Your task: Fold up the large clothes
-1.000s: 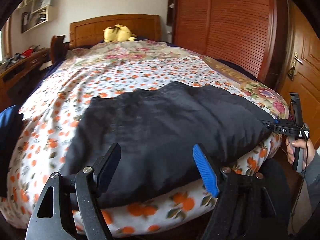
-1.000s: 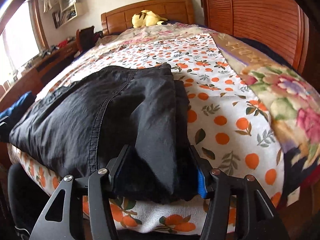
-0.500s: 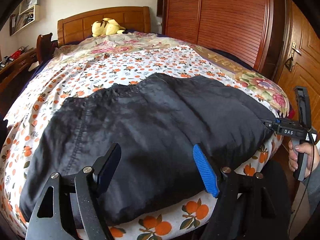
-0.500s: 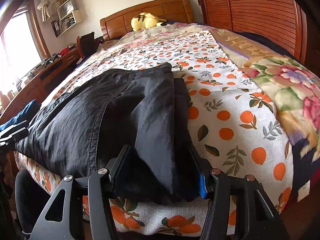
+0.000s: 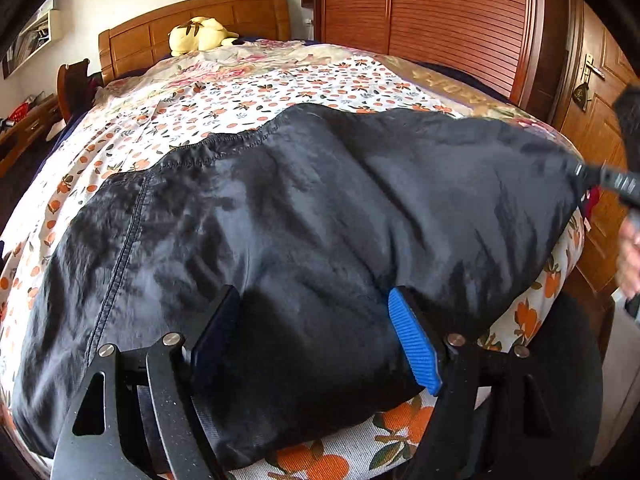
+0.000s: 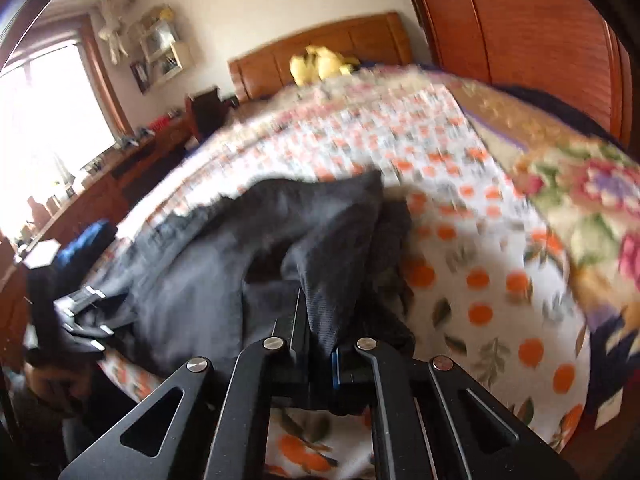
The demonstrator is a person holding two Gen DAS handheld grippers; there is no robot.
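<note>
Right grip made, left grip pending on the dark garment

Dark cloth, a large black garment [image 5: 312, 232], lies spread across the foot end of the bed [image 5: 280, 92], over the orange-printed bedspread, with its near hem hanging just past the bed's near edge and its far seam running across the middle of the cover. A yellow plush toy [image 5: 200, 34] sits at the headboard, well apart from the work.

The right gripper [image 6: 320, 344] has its jaws pinched narrow on a bunch of the garment at the right end of the near edge; the cloth rises from the pinch in a lifted peak. That view is blurred, which suggests the tool is in motion, though the direction cannot be read from it. The left gripper [image 5: 316, 340] stands with its jaws wide apart, the dark pad and the blue ribbed pad [image 5: 414, 346] straddling the garment's near hem without clamping it. Whether the pads touch the cloth cannot be told.

The step in hand looks to be taking hold of the near edge at two places before a fold. The right side is secured; the left is only lined up. The next move probably calls for the left jaws to close on the hem, catching every layer, so both ends can rise together and be carried toward the far seam. Slippery fabric may slide out of a shallow bite.
</note>
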